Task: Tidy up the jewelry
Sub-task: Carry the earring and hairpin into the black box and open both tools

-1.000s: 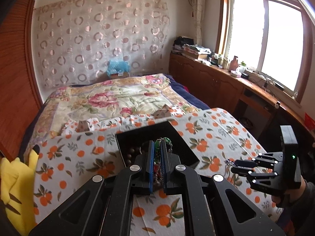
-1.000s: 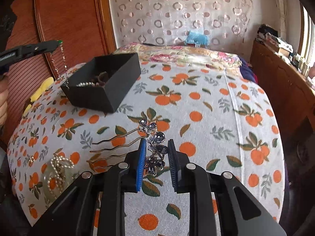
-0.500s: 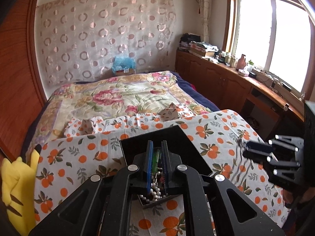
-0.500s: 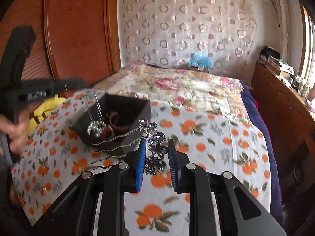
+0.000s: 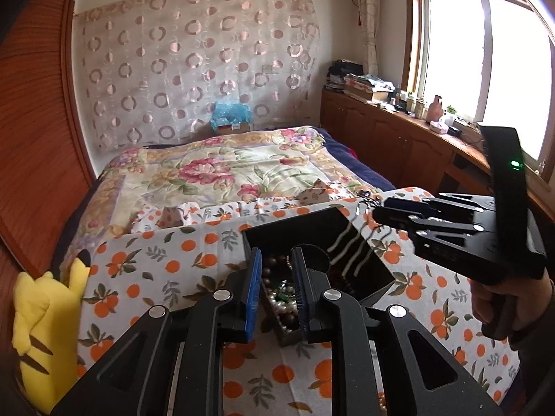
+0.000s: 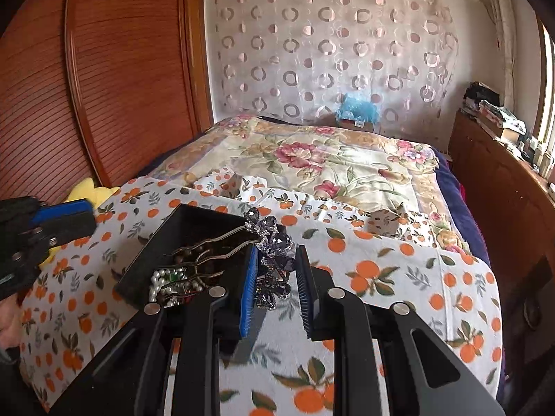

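a black box (image 5: 360,267) sits open on the orange-print cloth (image 5: 194,267) spread over the near end of the bed. inside it lies a heap of jewellery: white pearl beads (image 5: 281,303), dark brown wooden beads (image 5: 272,263) and a bit of green among them; in the right wrist view the same pearl beads (image 6: 163,277) show in the near corner of the box (image 6: 194,218), tangled with darker pieces that are hard to tell apart

the left gripper (image 5: 275,287) hovers right over the box, its blue-padded jaws parted after having just been opening, with nothing pinched between them; the beads seen in the gap lie down in the box

the right gripper (image 6: 275,284) is clenched on a hair comb (image 6: 274,253), its pads pressing the purple jewelled flower head. the comb's wavy metal prongs (image 6: 222,246) reach out to the left over the open box, above the jewellery. whether the prong tips touch what is inside i cannot tell. in the left wrist view the right gripper (image 5: 378,209) comes in from the right above the far corner of the box, held by a hand (image 5: 499,301), and the prongs (image 5: 347,246) show pale and blurred across the box's inside

a yellow plush toy (image 5: 45,315) lies at the left edge of the cloth, well apart from the box
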`<state>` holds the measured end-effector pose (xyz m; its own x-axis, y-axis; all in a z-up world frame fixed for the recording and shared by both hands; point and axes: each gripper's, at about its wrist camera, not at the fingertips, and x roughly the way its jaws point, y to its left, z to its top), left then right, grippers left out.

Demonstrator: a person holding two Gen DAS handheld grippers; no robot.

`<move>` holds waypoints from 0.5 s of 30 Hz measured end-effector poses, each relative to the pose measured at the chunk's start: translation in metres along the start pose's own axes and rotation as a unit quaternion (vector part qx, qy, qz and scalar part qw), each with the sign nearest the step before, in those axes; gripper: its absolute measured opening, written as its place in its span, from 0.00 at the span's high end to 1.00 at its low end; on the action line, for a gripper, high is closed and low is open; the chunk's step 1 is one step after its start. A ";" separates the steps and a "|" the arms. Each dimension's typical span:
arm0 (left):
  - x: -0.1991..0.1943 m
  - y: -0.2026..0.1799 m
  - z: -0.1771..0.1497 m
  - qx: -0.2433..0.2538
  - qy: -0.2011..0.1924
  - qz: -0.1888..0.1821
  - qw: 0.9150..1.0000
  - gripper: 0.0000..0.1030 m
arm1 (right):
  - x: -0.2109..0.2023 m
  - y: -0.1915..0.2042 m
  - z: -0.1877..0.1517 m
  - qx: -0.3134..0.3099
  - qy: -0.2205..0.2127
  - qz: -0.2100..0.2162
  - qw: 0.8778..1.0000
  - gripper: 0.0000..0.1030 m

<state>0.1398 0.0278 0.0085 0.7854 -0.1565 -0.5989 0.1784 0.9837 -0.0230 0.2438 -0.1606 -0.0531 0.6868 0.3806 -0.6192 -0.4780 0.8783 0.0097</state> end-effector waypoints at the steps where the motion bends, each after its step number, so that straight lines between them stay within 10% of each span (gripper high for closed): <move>1: -0.001 0.002 -0.001 0.000 0.000 0.001 1.000 0.83 | 0.004 0.001 0.001 -0.001 0.002 -0.001 1.000 0.76; 15: -0.012 0.013 -0.028 -0.005 0.009 0.004 1.000 0.80 | 0.037 0.034 -0.004 -0.048 0.028 -0.005 0.998 0.76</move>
<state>0.1161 0.0447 -0.0076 0.7760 -0.1461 -0.6136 0.1656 0.9859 -0.0253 0.2508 -0.1174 -0.0789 0.6621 0.3521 -0.6616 -0.5229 0.8494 -0.0713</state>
